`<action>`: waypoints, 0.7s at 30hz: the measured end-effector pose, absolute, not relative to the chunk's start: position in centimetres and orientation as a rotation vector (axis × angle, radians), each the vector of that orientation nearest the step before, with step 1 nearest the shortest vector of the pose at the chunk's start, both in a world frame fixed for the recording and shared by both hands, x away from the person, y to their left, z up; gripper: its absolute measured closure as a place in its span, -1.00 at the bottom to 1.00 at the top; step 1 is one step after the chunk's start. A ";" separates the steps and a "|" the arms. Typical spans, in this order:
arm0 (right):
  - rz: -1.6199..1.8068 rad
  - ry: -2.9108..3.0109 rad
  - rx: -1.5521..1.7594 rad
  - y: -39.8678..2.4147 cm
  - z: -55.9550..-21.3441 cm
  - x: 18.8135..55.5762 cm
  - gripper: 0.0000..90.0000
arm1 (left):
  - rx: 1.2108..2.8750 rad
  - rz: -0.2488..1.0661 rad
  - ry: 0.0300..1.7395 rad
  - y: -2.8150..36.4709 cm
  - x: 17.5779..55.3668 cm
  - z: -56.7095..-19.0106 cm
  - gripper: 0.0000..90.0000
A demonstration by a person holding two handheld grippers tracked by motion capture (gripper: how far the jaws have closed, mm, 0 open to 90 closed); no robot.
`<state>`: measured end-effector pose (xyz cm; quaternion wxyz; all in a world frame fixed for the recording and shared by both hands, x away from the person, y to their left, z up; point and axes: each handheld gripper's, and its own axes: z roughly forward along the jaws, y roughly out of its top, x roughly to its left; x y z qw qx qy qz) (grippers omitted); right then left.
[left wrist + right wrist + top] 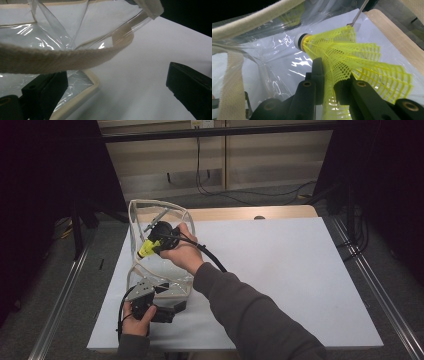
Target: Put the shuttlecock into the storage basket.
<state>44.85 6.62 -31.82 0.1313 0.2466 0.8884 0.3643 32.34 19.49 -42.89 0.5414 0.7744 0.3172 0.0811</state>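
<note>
Our right gripper [328, 82] has its jaws clamped on one yellow shuttlecock [352, 57] inside one clear bag [157, 215]. Our left gripper [117, 92] stands with jaws wide apart, one touching the bag's edge on the worktop [280, 270].

Yellow plastic mesh shuttlecock [342, 55] with white cork tip and black band: skirt pinched flat between black jaws, tip pointing into the bag mouth. In the high view it sits at the bag's upper opening.

Clear plastic tote bag [160, 265] with cream fabric trim and cream webbing strap [62, 58]: standing on white table, mouth open, walls crinkled, strap sagging across the opening.
</note>
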 end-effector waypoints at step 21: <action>1.047 2.603 0.755 7.8 -33.0 45.0 0.77 | 1.842 0.185 0.750 19.6 32.4 -42.8 -0.92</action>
